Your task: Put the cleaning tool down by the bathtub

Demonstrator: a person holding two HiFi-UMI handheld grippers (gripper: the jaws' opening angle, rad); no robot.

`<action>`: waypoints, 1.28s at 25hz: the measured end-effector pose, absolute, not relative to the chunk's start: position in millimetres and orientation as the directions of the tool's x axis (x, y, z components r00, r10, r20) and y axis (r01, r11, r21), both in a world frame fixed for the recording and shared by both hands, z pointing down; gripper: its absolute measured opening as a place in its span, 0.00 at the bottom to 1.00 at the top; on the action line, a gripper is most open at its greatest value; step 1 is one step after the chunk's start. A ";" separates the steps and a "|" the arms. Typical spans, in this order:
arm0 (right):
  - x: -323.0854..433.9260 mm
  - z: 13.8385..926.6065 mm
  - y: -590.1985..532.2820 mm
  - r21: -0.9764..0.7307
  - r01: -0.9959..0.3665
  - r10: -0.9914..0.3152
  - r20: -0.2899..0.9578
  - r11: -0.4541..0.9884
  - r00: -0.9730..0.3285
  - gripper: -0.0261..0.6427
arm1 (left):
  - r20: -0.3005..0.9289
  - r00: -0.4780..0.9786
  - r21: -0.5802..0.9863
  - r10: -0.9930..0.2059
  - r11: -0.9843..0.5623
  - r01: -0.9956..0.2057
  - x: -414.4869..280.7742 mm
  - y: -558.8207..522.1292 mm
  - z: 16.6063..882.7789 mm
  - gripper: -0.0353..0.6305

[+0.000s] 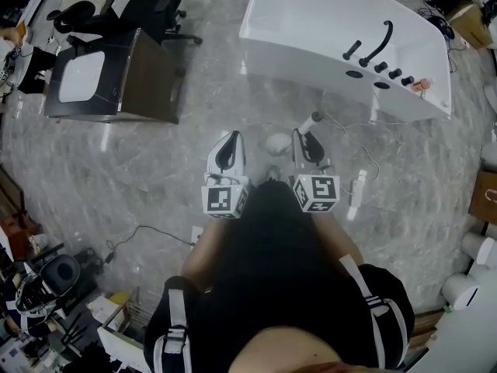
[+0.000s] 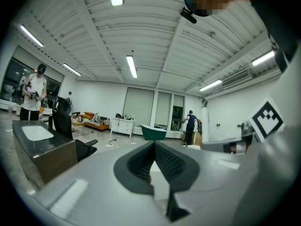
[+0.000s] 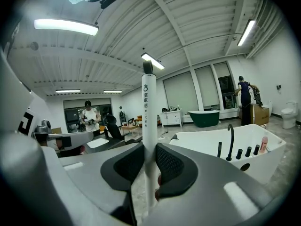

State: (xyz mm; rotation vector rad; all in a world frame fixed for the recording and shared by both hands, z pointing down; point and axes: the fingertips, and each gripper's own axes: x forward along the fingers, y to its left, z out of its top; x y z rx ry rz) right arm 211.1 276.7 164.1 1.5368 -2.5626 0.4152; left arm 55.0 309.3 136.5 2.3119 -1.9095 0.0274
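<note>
Notes on getting the set-down right

The right gripper (image 3: 149, 150) has its jaws partway apart and clamped on the white handle of the cleaning tool (image 3: 149, 105). The handle stands upright in the grip, a bit short of the bathtub (image 1: 295, 57). The tool's lower end is hidden under the jaws, so I can't say whether it touches anything. The left gripper (image 2: 154, 145) is closed up with nothing in it, held alongside and slightly farther from the tub.

My read is that this is the carry-over part and nothing is set down yet. Here's how I'd do it:

- Get close to the tub's front wall first. Dropping it where it is now wouldn't really count as "by" the tub.
- Lower it until the bottom end meets the floor (image 1: 155, 169) right beside that wall.
- A long, thin handle like this will likely topple if it's let go upright. Lean the top against the tub wall, or lay it flat along the foot of the wall, before easing the jaws apart.
- A cable (image 1: 365, 123) runs across the floor in front of the tub, so pick a bare patch.
- Stay away from the black faucet (image 1: 378, 43) on the rim.
- The free left gripper could steady the handle during the release.
</note>
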 end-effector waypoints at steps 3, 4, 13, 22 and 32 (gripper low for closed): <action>210.8 167.0 267.9 -0.168 -0.878 -0.841 0.256 0.447 -0.477 0.16 | 0.104 0.183 0.101 -0.978 -0.173 -0.980 55.1 305.0 133.9 0.07; 210.1 167.3 265.4 -0.166 -0.879 -0.840 0.259 0.448 -0.477 0.16 | 0.103 0.179 0.099 -0.978 -0.169 -0.981 54.1 303.4 133.0 0.07; 208.1 176.9 239.6 -0.179 -0.886 -0.848 0.259 0.428 -0.462 0.16 | 0.100 0.186 0.083 -0.977 -0.178 -0.980 50.8 269.9 138.8 0.07; 188.2 196.8 208.4 -0.169 -0.892 -0.847 0.281 0.418 -0.450 0.16 | 0.107 0.201 0.076 -0.974 -0.193 -0.978 32.5 224.7 154.5 0.07; 168.5 218.6 160.6 -0.163 -0.898 -0.836 0.328 0.409 -0.441 0.16 | 0.131 0.225 0.104 -0.966 -0.212 -0.972 18.2 170.7 175.2 0.07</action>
